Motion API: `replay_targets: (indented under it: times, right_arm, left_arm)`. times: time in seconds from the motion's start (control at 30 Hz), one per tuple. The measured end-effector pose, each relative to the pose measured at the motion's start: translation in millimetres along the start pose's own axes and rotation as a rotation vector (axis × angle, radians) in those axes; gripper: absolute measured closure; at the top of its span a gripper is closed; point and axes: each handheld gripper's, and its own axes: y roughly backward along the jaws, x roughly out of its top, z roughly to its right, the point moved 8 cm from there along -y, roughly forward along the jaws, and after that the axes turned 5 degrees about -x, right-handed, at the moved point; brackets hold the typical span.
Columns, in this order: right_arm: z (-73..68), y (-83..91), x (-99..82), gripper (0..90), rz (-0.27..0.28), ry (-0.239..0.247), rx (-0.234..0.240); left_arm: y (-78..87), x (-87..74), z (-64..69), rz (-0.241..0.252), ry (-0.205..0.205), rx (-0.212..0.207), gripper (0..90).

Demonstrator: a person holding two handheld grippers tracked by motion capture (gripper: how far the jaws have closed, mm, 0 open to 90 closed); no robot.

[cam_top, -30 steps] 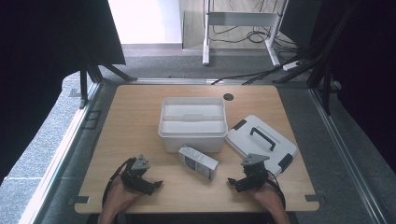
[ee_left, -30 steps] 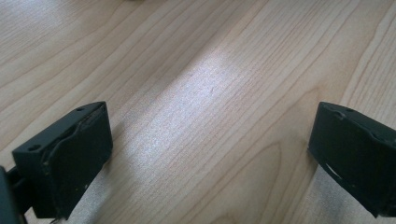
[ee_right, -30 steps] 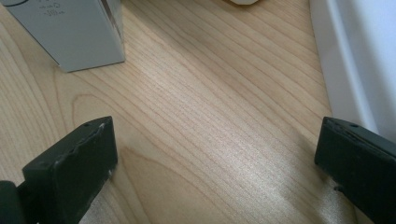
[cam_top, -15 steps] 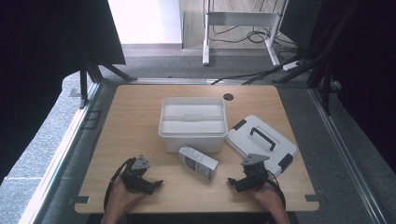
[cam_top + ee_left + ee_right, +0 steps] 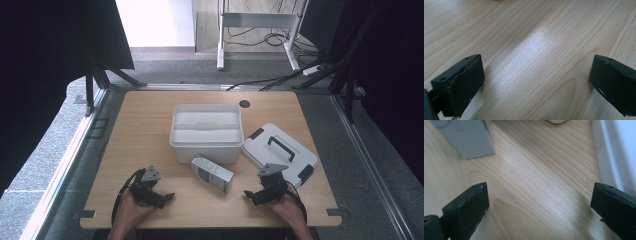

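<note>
Wood table (image 5: 150,130) w/ 1 carton (image 5: 212,173), 1 bin (image 5: 206,131), 1 lid (image 5: 280,152); both grippers spread.

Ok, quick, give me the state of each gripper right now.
Left gripper: open, holding nothing, bare table between the jaws.
Right gripper: open, holding nothing, with the small grey carton ahead of it, untouched.
</note>
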Motion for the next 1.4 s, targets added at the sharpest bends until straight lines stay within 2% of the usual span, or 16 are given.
replay_targets:
  times: [0.23,0.43,0.6,0.63,0.7,0.77,0.8,0.83,0.93,1.03,1.2,1.23,1.27,1.4]
  right_arm:
    - [-8.7,11.6,12.2,4.7,-0.032,0.035,0.054]
    - [-22.8,18.0,35.1,6.1,-0.056,0.07,0.111]
    - [-37.9,17.5,60.6,5.0,-0.084,0.123,0.144]
    - [-37.9,17.5,60.6,5.0,-0.084,0.123,0.144]
    - [-46.6,15.7,75.2,4.3,-0.091,0.154,0.166]
    - [-50.3,14.4,81.2,4.3,-0.1,0.168,0.17]
    - [-56.0,9.2,92.2,5.6,-0.108,0.202,0.171]
    - [-56.0,9.2,92.2,5.6,-0.108,0.202,0.171]
    - [-65.0,-3.9,107.9,13.7,-0.135,0.237,0.178]
    - [-68.9,-13.2,113.7,18.5,-0.162,0.255,0.173]
    - [-76.1,-36.6,116.9,40.0,-0.248,0.314,0.159]
    - [-76.1,-36.6,116.9,40.0,-0.248,0.314,0.159]
    - [-77.3,-40.5,114.7,48.6,-0.266,0.318,0.166]
    - [-76.5,-39.3,113.9,55.0,-0.25,0.311,0.164]
  left_arm:
    - [0.0,0.1,0.0,0.0,0.001,0.0,0.0]
    - [0.0,0.1,0.0,0.0,0.001,0.001,0.0]
    - [-0.1,0.2,0.0,0.001,0.003,0.002,0.0]
    - [-0.1,0.2,0.0,0.001,0.003,0.002,0.0]
    - [-0.2,0.2,0.0,0.001,0.003,0.001,0.0]
    - [-0.1,0.2,0.0,0.0,0.002,0.001,0.0]
    - [0.0,0.1,-0.1,-0.001,0.001,0.001,0.0]
    - [0.0,0.1,-0.1,-0.001,0.001,0.001,0.0]
    - [0.0,0.1,-0.4,-0.002,-0.002,0.002,0.0]
    - [0.0,0.1,-0.3,-0.001,-0.001,0.002,0.0]
    - [0.0,0.1,-0.3,-0.001,-0.001,0.001,0.0]
    - [0.0,0.1,-0.3,-0.001,-0.001,0.001,0.0]
    - [0.1,0.0,-0.4,-0.003,-0.003,0.001,0.0]
    - [0.1,0.0,-0.4,-0.003,-0.003,0.001,0.0]
